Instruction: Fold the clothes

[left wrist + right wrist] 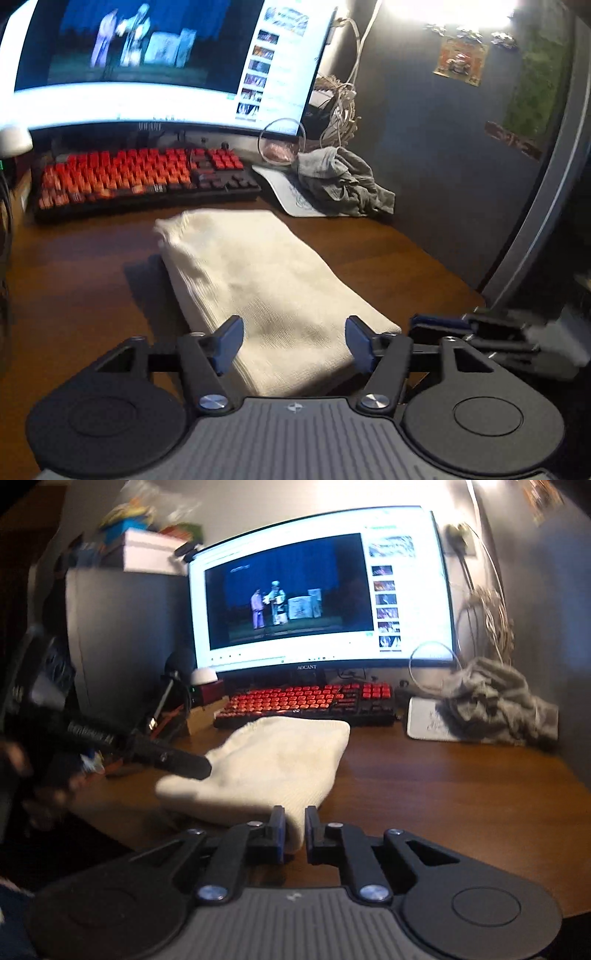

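Note:
A cream knitted cloth (266, 280) lies folded into a long strip on the brown desk (81, 295). My left gripper (293, 328) hovers over its near end, open, with the cloth below the wide gap and neither pad touching it. In the right wrist view it is a dark bar (177, 762) above the cloth's left side. My right gripper (295, 812) stands nearly closed with the near corner of the cloth (280, 764) filling the narrow gap between its pads. It also shows, blurred, at the cloth's right corner (439, 323). A crumpled grey garment (498, 705) sits at the back right.
A red-lit keyboard (306, 701) and a lit monitor (317, 590) stand behind the cloth. The grey garment (343, 181) rests on a white mouse pad (280, 188). Loose cables (340, 110) hang by the dark wall on the right. Clutter and a grey box (122, 635) fill the left.

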`<action>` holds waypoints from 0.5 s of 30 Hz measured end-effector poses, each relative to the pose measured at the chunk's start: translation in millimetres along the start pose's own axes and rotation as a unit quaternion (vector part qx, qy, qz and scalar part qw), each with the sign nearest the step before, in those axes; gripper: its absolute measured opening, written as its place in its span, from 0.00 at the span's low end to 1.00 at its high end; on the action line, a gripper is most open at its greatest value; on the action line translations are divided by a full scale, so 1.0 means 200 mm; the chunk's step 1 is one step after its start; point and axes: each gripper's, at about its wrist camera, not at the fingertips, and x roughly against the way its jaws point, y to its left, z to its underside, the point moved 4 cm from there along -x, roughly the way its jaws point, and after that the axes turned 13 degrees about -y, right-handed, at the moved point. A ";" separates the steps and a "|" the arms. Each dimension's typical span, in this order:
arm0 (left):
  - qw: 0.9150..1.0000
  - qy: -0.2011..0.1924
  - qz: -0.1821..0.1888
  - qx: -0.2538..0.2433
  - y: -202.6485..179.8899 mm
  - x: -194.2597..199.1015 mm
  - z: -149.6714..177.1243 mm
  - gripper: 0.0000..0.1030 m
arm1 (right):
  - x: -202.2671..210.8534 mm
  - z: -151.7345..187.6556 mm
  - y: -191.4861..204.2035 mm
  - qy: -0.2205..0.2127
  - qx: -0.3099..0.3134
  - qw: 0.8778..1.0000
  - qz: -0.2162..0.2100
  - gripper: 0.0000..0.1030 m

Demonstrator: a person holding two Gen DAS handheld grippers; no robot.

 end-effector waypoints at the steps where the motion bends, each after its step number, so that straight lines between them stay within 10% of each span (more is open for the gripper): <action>1: 1.000 0.000 -0.013 -0.012 -0.01 0.01 -0.01 0.62 | 0.00 -0.02 -0.01 0.003 -0.009 1.000 -0.006 0.20; 10: 0.998 0.035 -0.056 -0.006 0.01 0.09 -0.06 0.84 | 0.01 -0.22 -0.01 0.029 -0.027 0.999 -0.033 0.53; 15: 0.996 0.048 -0.073 -0.029 0.03 0.12 -0.10 0.84 | -0.05 -0.27 0.04 0.069 0.048 0.996 0.023 0.73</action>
